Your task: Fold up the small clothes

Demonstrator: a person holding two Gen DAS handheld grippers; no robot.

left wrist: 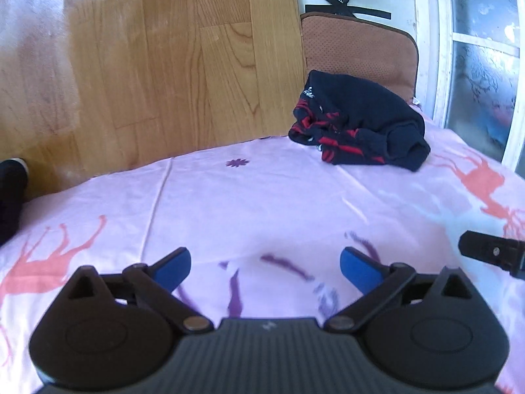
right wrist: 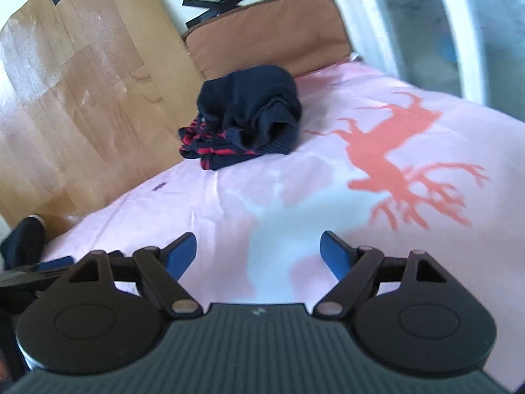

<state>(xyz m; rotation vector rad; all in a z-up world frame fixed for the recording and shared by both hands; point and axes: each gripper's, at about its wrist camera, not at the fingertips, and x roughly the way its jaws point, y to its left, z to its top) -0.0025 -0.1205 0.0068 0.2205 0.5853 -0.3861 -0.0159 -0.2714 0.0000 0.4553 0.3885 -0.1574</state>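
Observation:
A crumpled pile of dark navy clothes with red stripes (left wrist: 357,124) lies on the pink bedsheet (left wrist: 262,203) near the far edge; it also shows in the right wrist view (right wrist: 249,121). My left gripper (left wrist: 265,271) is open and empty, low over the sheet, well short of the pile. My right gripper (right wrist: 258,252) is open and empty, also over the sheet and short of the pile. A black part of the right gripper (left wrist: 492,252) shows at the right edge of the left wrist view.
A brown cushion (right wrist: 269,29) stands behind the pile against the wall. Wooden floor (left wrist: 147,65) lies left of the bed. A window (left wrist: 485,49) is at the right. A dark shoe (right wrist: 23,239) is at the bed's left edge.

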